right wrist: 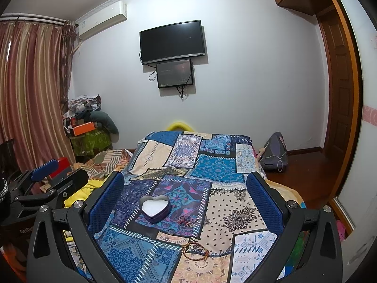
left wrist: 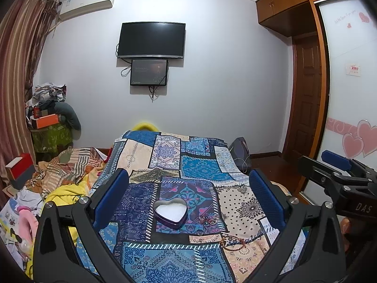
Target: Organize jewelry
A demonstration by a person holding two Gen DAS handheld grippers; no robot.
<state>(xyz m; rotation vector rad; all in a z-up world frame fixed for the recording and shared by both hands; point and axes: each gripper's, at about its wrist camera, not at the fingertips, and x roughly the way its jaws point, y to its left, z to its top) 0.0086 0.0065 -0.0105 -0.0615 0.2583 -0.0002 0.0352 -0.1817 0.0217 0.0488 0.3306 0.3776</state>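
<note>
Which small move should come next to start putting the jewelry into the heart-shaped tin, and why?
Probably lower the right claw toward the beaded bracelet. Both claws are open and hold nothing, the left claw too. The bracelet lies loose on the patchwork cloth, nearest the cameras, while the heart-shaped tin sits open just beyond it.

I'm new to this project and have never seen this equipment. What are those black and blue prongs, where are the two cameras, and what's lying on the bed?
The prongs are hand-held grippers, one in each of a person's hands. Each carries a wide-angle camera looking forward along its two blue-padded fingers. One picture comes from the left gripper, the other from the right gripper. Both stand open and hold nothing. On the patchwork bedspread sits an open heart-shaped tin with a white lining. Just right of it lie some small rings, and nearer the cameras a brown beaded bracelet. The jewelry is not in the tin yet.
</note>
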